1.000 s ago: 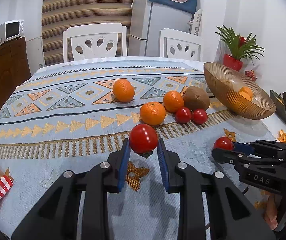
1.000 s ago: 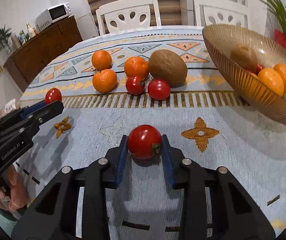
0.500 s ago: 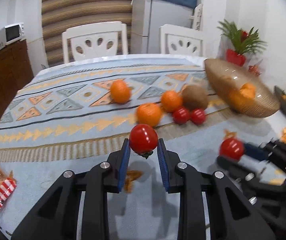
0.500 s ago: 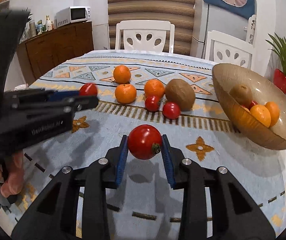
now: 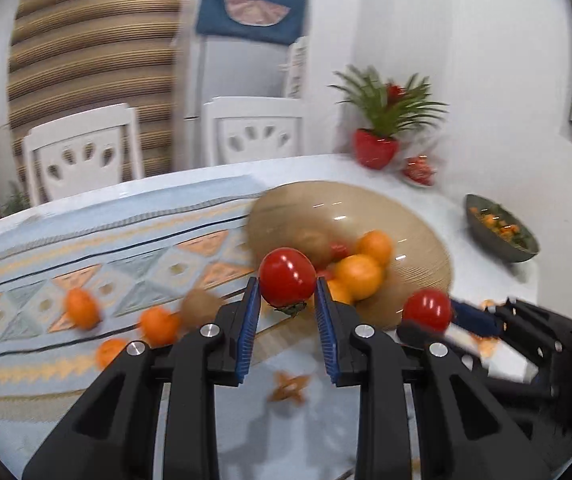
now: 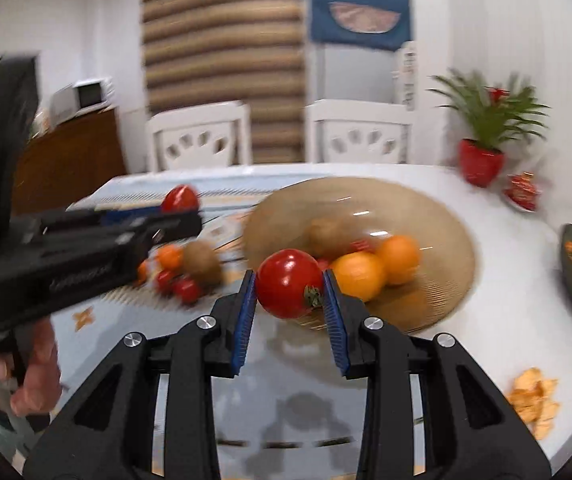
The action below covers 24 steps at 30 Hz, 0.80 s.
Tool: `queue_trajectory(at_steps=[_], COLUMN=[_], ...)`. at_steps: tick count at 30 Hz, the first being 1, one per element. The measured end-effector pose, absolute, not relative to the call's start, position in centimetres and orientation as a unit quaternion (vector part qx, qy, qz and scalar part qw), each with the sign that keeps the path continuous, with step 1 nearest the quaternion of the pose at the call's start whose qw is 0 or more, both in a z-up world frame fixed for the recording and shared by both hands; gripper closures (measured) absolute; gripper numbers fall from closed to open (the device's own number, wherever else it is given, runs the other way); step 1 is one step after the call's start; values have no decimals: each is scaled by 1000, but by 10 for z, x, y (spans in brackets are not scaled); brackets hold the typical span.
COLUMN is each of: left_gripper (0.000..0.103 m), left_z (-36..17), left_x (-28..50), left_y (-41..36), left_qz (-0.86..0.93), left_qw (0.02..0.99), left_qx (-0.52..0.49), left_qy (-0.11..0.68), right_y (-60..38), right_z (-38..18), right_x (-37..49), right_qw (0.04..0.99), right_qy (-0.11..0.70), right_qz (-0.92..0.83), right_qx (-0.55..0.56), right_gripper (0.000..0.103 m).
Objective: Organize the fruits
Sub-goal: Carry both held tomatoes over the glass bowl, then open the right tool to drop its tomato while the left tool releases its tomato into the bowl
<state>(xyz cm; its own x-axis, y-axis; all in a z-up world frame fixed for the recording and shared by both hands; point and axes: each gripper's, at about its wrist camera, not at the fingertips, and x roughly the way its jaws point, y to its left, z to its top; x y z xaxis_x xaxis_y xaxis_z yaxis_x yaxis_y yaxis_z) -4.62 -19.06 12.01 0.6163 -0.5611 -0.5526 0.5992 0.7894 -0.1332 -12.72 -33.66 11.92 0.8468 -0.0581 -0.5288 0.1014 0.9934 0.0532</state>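
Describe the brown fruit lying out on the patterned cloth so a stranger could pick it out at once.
Start at the big amber ribbed bowl on the table, then look just off its left side, onto the patterned tablecloth. There a cluster of oranges and small tomatoes lies, and the kiwi sits at its bowl-side edge. It is the only dull brown, fuzzy-looking fruit there; its neighbours are glossy red or bright orange.
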Motion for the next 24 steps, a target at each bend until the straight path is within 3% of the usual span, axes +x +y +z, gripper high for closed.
queue_trajectory(at_steps=[12, 24], left_gripper=[76, 76], left_z=[110, 71], left_x=[-30, -19], left_y=[-289, -314], left_qz=[-384, -393], left_qw=[867, 845], left_qx=[42, 55], left_qy=[314, 357], right_y=[-427, -433], right_z=[97, 87], right_x=[-104, -93], right_qw=[937, 930], right_qy=[307, 322], right_qz=[-117, -123], right_qx=[120, 126], right_gripper=[69, 68])
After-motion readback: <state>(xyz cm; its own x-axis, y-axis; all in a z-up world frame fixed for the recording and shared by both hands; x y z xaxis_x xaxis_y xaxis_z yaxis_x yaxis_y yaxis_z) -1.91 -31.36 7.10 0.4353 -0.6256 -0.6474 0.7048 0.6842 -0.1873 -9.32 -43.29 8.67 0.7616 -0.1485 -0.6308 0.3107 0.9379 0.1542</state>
